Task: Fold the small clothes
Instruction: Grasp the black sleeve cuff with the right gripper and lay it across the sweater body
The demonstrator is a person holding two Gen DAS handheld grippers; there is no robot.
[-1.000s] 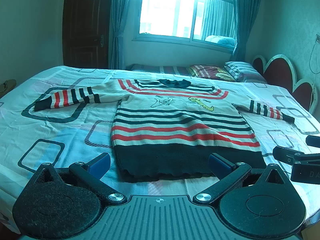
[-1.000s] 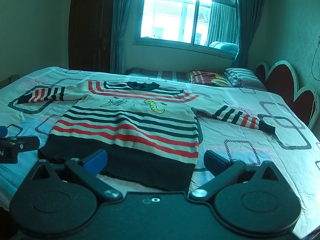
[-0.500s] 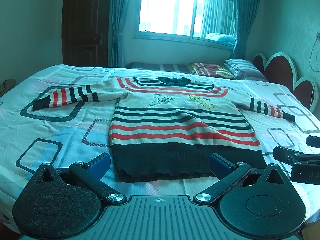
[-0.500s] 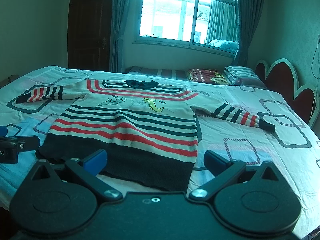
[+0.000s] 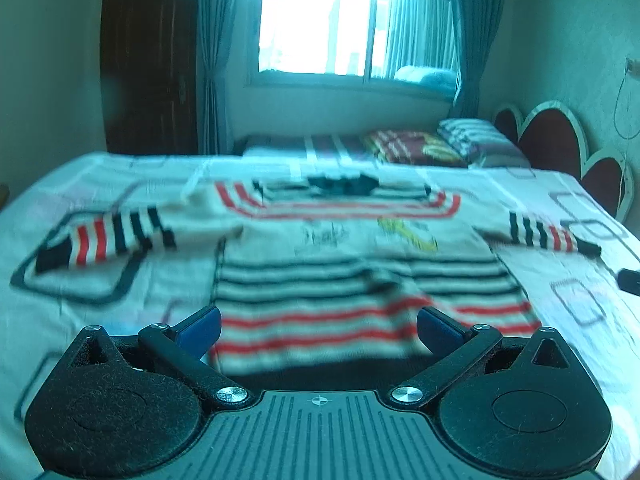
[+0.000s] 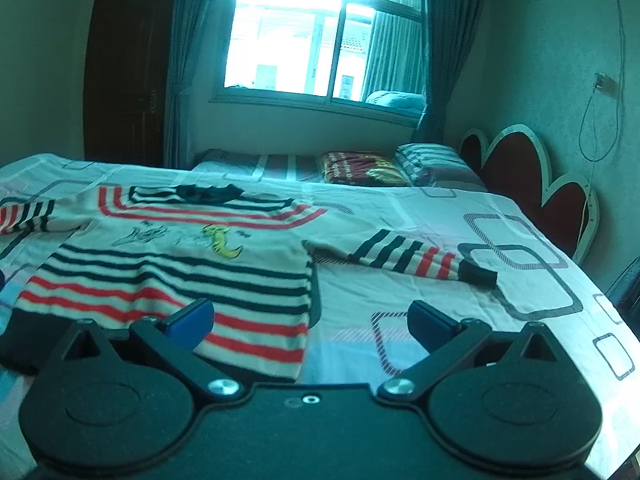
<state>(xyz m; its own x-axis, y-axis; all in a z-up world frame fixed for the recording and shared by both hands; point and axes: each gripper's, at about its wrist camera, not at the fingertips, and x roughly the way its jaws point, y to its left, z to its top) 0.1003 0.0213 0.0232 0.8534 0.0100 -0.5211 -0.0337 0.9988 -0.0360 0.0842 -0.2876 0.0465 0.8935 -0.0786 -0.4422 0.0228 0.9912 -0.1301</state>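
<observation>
A small striped sweater lies flat on the bed, cream with red and dark stripes, a dark hem and a dark collar, both sleeves spread sideways. My left gripper is open and hovers over the lower body of the sweater, nothing between its blue pads. In the right wrist view the sweater fills the left half, its right sleeve stretched out toward the middle. My right gripper is open above the sweater's right hem corner and side edge. The left wrist view is blurred.
The bed sheet is pale with rounded square prints. Pillows and a folded blanket lie at the far end below the window. A red scalloped headboard stands at the right. A dark door is at the far left.
Both grippers have moved forward over the sweater, so its dark hem now sits under them. The right gripper has also shifted right toward the sleeve side. Both stayed open.
</observation>
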